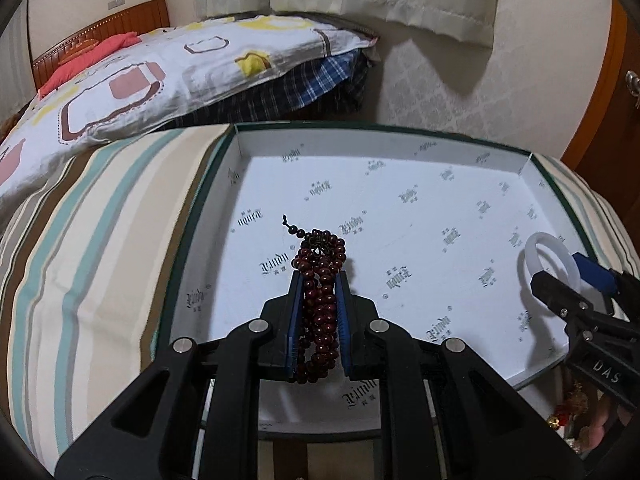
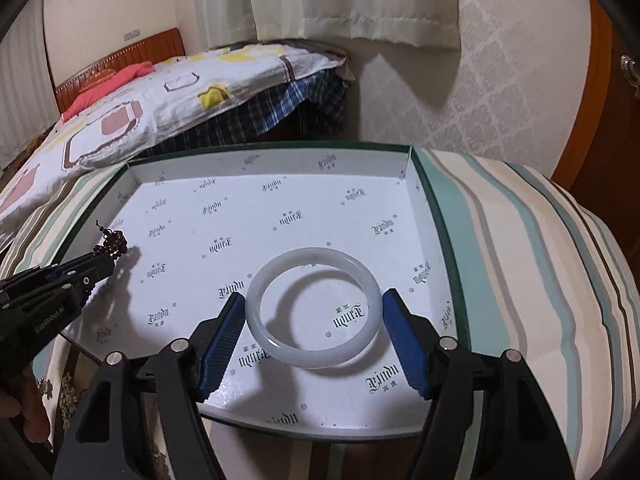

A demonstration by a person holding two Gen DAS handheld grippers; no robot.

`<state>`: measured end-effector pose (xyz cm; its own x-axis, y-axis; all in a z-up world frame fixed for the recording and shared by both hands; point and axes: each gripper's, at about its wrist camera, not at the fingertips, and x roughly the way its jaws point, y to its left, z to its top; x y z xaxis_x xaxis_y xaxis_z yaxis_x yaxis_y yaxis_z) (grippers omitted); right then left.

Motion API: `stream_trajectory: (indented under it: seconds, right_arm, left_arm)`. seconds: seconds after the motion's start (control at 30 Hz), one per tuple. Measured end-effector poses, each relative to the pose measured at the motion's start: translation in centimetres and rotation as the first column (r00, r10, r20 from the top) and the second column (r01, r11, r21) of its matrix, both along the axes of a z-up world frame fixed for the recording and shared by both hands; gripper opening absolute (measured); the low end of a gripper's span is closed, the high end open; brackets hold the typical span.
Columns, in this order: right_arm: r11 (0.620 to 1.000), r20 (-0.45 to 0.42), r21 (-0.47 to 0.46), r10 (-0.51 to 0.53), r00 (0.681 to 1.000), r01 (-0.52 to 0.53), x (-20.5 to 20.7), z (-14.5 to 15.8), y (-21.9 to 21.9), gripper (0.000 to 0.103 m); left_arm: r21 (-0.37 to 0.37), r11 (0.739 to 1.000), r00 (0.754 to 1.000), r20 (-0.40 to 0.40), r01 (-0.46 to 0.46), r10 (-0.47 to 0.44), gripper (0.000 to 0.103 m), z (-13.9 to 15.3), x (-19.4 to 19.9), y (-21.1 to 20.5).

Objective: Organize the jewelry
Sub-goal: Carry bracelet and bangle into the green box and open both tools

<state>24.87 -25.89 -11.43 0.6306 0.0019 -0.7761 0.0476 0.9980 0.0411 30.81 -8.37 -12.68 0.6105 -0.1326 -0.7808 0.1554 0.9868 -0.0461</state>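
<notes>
My left gripper (image 1: 319, 280) is shut on a dark red bead bracelet (image 1: 320, 304), coiled in several loops, and holds it over the left part of a shallow white box (image 1: 400, 148) with a dark green rim. In the right wrist view the beads (image 2: 116, 245) stick out of the left gripper (image 2: 106, 266). My right gripper (image 2: 314, 300) holds a white jade bangle (image 2: 256, 304) between its blue pads, over the box's (image 2: 280, 152) front right part. From the left the bangle (image 1: 528, 258) stands upright in the right gripper (image 1: 556, 270).
The box lies on a striped cushion (image 1: 80, 240). A bed with a patterned quilt (image 1: 160, 68) is behind on the left. A curtain (image 2: 340, 0) and wallpapered wall stand behind. More trinkets (image 1: 572, 404) lie below the box's right front corner.
</notes>
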Motion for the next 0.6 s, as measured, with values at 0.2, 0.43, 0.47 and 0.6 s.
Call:
stream_trajectory:
  seconds: [0.2, 0.43, 0.47, 0.6]
  right_arm:
    - [1.000, -0.060, -0.004, 0.003, 0.998, -0.003, 0.7, -0.7, -0.1, 0.069]
    - [1.000, -0.086, -0.027, 0.009, 0.996, -0.011, 1.0, -0.9, 0.0, 0.069]
    - [1.000, -0.087, -0.028, 0.010, 0.996, -0.012, 1.0, -0.9, 0.0, 0.069]
    - [0.999, -0.091, -0.033, 0.012, 0.996, -0.015, 1.1, -1.0, 0.0, 0.069]
  left_arm:
    - [0.028, 1.000, 1.000, -0.007, 0.012, -0.012, 0.016, -0.7, 0.4, -0.6]
    - [0.048, 0.998, 0.999, 0.013, 0.029, -0.030, 0.025, -0.7, 0.2, -1.2]
    - [0.050, 0.998, 1.000, 0.012, 0.028, -0.029, 0.025, -0.7, 0.2, -1.2]
    - [0.041, 0.999, 1.000, 0.008, 0.028, -0.029, 0.034, -0.7, 0.4, -1.2]
